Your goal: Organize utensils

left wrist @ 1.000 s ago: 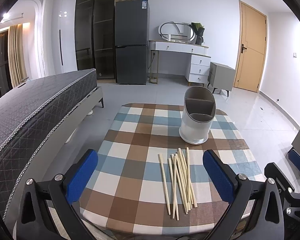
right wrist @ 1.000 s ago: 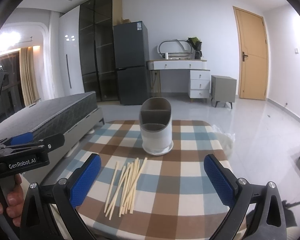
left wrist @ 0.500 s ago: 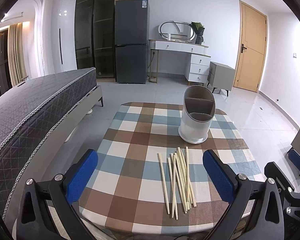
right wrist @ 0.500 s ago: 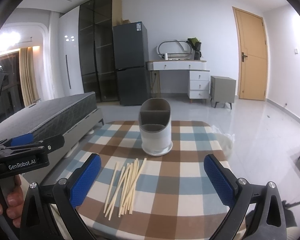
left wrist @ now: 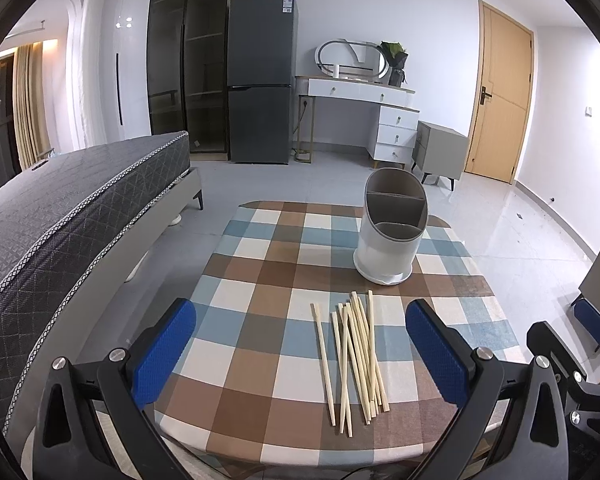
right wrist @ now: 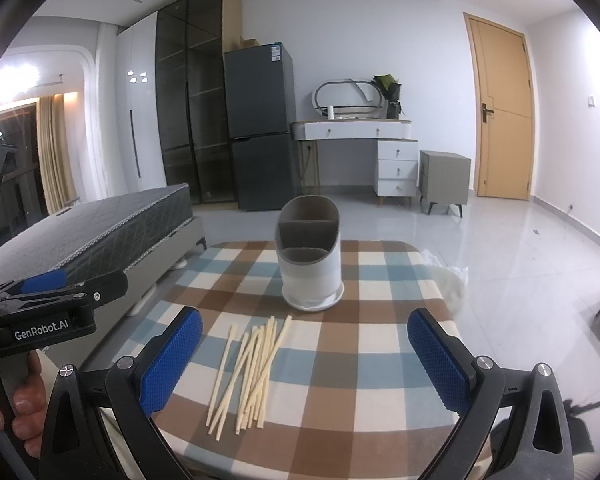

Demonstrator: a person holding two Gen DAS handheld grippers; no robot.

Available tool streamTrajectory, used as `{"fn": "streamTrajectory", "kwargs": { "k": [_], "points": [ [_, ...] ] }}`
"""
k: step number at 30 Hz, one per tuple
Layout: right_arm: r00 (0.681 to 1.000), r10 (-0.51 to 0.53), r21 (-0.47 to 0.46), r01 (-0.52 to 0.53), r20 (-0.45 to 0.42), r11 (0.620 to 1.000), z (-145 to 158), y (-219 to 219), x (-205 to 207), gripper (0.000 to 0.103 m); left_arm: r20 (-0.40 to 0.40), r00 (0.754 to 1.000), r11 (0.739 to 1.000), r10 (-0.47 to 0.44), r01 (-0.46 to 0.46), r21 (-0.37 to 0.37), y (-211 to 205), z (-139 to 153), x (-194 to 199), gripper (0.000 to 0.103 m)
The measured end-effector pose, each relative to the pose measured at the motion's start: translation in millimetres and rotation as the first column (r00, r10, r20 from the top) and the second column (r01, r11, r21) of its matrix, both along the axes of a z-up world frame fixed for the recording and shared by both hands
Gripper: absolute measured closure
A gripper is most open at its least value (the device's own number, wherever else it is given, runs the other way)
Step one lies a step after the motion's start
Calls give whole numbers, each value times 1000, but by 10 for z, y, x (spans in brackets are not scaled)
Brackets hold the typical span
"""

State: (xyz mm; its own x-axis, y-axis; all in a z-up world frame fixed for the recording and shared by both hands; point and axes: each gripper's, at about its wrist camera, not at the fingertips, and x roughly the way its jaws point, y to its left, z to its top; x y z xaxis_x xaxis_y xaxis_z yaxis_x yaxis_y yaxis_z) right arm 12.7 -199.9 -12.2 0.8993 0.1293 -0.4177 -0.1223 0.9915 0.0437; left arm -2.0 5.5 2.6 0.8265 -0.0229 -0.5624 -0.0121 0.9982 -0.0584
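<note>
Tongs [left wrist: 300, 352] apart, chopsticks [left wrist: 354, 360] between

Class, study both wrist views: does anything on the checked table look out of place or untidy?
Yes. The chopsticks lie loose on the checked tablecloth, fanned and crossing one another, in front of the utensil holder. The holder stands upright, and its visible compartments look empty. Nothing looks spilled or broken.

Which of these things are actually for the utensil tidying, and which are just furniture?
For the job:
pale wooden chopsticks
white two-compartment utensil holder
checked tablecloth table

Just around:
dark grey fridge
grey quilted mattress
white dressing table
wooden door
</note>
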Motion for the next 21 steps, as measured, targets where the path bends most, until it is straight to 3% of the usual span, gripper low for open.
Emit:
{"fn": "streamTrajectory", "kwargs": {
  "k": [12, 21],
  "points": [
    [1000, -11, 4, 11, -13, 1000, -19, -20, 28, 0, -8, 1000, 1000, -2, 3, 3, -32, -7, 6, 1],
    [1000, -9, 7, 10, -30, 1000, -68, -27, 127, 0, -75, 997, 999, -14, 12, -30, -5, -90, 175, 1]
  ]
}}
